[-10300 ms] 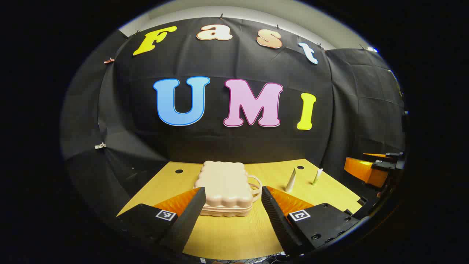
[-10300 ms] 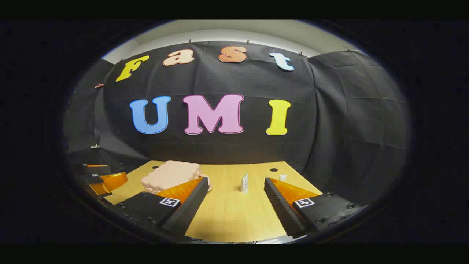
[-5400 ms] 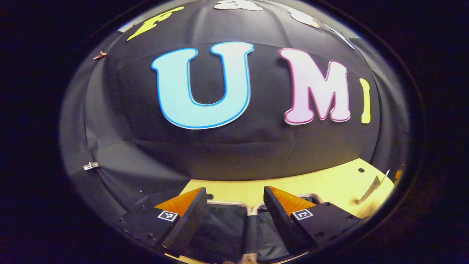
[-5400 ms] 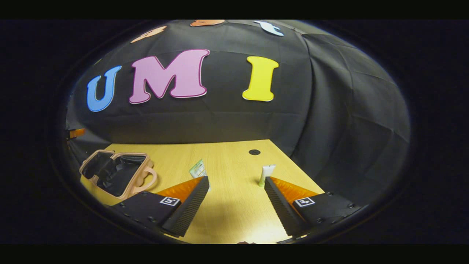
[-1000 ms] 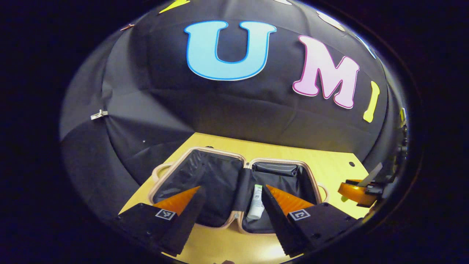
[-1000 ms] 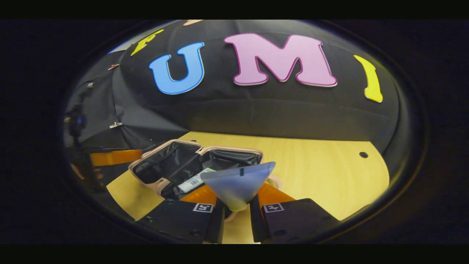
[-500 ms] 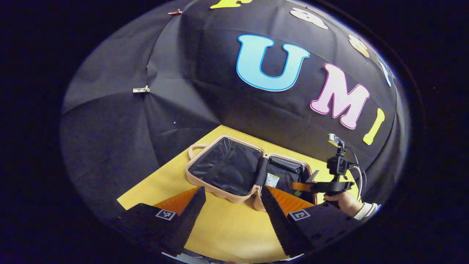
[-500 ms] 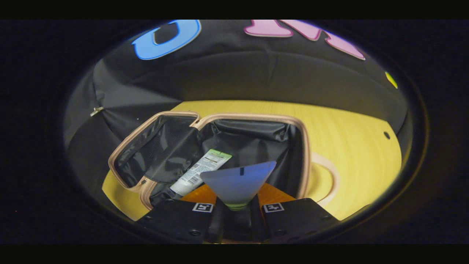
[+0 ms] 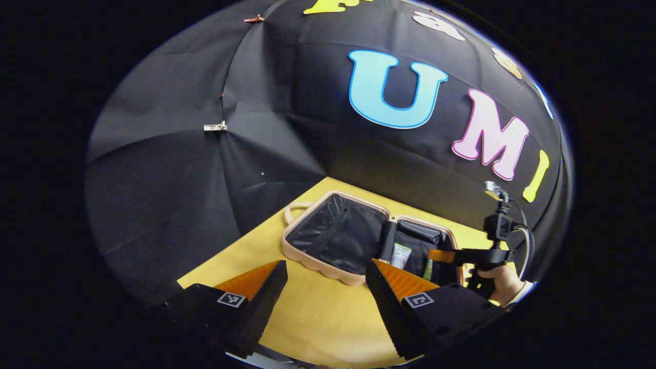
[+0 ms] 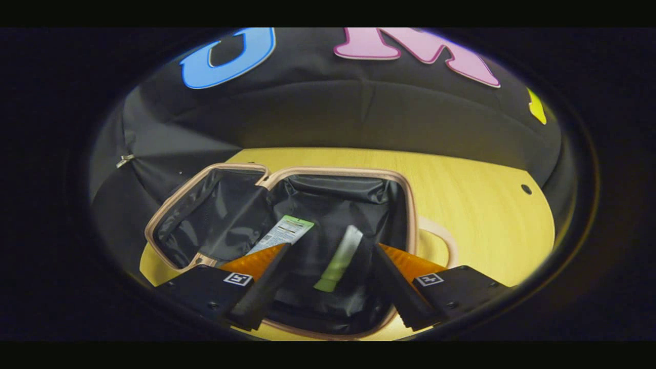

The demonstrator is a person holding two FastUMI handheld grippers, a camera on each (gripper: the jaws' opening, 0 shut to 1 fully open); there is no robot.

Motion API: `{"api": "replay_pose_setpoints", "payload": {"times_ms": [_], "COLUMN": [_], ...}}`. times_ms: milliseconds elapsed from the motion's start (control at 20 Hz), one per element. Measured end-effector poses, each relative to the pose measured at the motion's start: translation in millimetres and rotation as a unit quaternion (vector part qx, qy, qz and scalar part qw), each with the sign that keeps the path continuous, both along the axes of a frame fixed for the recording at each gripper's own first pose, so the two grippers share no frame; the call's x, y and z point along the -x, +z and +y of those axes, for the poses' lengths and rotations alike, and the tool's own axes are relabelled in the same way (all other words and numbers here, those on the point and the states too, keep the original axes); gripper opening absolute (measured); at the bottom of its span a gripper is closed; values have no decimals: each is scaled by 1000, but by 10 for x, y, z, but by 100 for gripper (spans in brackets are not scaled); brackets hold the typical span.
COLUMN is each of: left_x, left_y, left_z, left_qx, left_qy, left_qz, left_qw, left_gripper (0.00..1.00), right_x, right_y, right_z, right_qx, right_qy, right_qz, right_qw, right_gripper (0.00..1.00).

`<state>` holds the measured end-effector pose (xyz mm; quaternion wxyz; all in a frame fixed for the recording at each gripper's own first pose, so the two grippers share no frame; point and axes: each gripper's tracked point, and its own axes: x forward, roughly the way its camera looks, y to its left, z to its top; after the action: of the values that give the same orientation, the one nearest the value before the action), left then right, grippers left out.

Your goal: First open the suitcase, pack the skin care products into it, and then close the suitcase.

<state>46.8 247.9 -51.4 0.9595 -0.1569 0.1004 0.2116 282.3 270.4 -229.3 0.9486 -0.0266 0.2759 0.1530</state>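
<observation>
The left tool (image 9: 325, 271) sits low and back from the action, fingers spread wide with nothing between them, pointing across the yellow wood-grain surface (image 9: 318, 312) toward the suitcase (image 9: 335, 238). Its inner finger faces are ribbed, kind of sawtooth looking.

From the left gripper view you can also see the right tool (image 9: 435, 255) reaching in from the right side over the suitcase, held by a hand (image 9: 505, 284) with a light sleeve cuff at the wrist. The hand grips the handle from below and there's a small camera on a post sticking up on top, with a cable looping off it.

In the right gripper view the right tool (image 10: 330, 256) is angled down into the case, released, fingers apart with a clear gap, not touching anything.

The suitcase (image 10: 277, 174) lies flat and fully open, both halves side by side. Shell is a peachy-pink hard plastic with a scalloped, wavy edge and a loop handle on each outer side. Inside it's lined with black, slightly shiny, wrinkly fabric.

Both skin care items are in the right-hand half: a white tube (image 10: 284, 233) with a green end and printed label lying slantwise near the hinge, and a slimmer green tube (image 10: 338, 259) just beside it, lying between the right tool's fingers in that view but clearly below them. The left-hand half is just bare lining.
</observation>
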Motion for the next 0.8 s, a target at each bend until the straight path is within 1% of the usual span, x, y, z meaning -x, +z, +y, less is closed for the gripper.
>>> {"api": "replay_pose_setpoints", "payload": {"times_ms": [100,150,250,300,350,400,450,500,600,700,750,800], "left_x": [-131,-237,-527,-690,-886,-1104,-1301,-1475,-1735,-1981,-2123,-2240], "left_y": [17,51,83,75,85,95,67,-35,-229,-419,-498,-578], "left_z": [267,435,826,1009,1167,1292,1381,1544,1879,2147,2275,2290], "left_qx": [-21,-31,-40,-37,-29,-26,-18,-7,45,109,143,180], "left_qy": [20,27,37,32,18,-7,-30,-38,-33,-25,-22,-33], "left_qz": [-2,-9,-22,-29,-34,-54,-54,-53,-41,-36,-41,-39], "left_qw": [1000,999,998,998,999,998,998,998,998,993,989,982], "left_gripper": [96,96,96,96,96,96,96,96,95,95,95,94], "right_x": [120,192,299,369,413,458,495,532,596,712,792,851], "right_y": [161,245,399,463,535,590,649,694,754,731,697,667], "right_z": [-33,-59,-134,-227,-318,-401,-494,-597,-802,-986,-1055,-1134], "right_qx": [-15,-26,-42,-42,-42,-41,-39,-35,-22,-2,10,25], "right_qy": [6,10,18,18,19,19,18,18,15,14,19,26], "right_qz": [-20,-28,-49,-60,-74,-88,-102,-113,-132,-132,-129,-127], "right_qw": [1000,999,998,997,996,995,994,993,991,991,991,991], "right_gripper": [90,98,98,98,98,98,98,98,97,97,97,98]}}
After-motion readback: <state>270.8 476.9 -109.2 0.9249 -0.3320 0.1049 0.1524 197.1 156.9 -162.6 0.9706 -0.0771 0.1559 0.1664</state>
